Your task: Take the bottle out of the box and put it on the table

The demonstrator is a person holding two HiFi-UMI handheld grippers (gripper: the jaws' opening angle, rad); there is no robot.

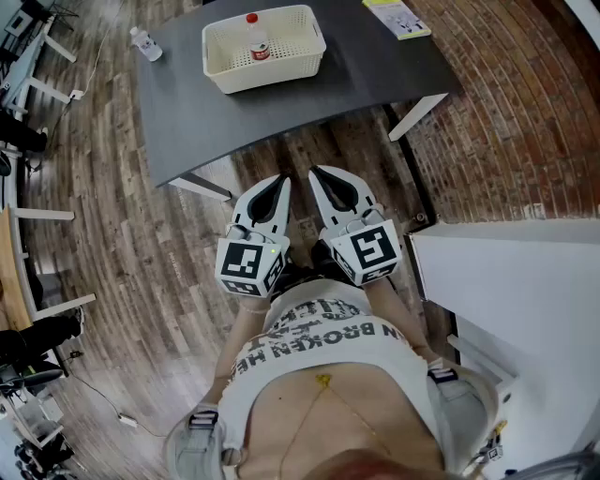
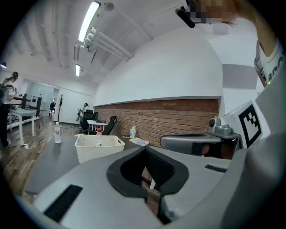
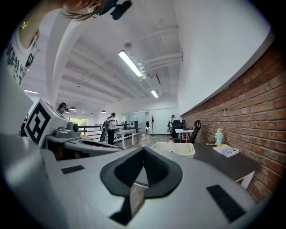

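A small bottle with a red cap point(image 1: 255, 39) stands inside the cream mesh box point(image 1: 300, 42) on the dark grey table point(image 1: 281, 108). Both grippers are held side by side in front of my body, well short of the table's near edge. My left gripper point(image 1: 280, 182) is shut with nothing in it, and my right gripper point(image 1: 317, 174) is also shut and empty. In the left gripper view the box point(image 2: 99, 147) and bottle point(image 2: 98, 133) lie ahead to the left of the shut gripper point(image 2: 144, 150). In the right gripper view the box point(image 3: 175, 149) lies ahead, just right of the gripper point(image 3: 143, 150).
A second clear bottle point(image 1: 145, 43) stands on the table's far left corner. A yellow booklet point(image 1: 397, 17) lies at the far right. A white cabinet top point(image 1: 511, 291) is close on my right, beside a brick wall point(image 1: 506, 112). Wooden floor separates me from the table.
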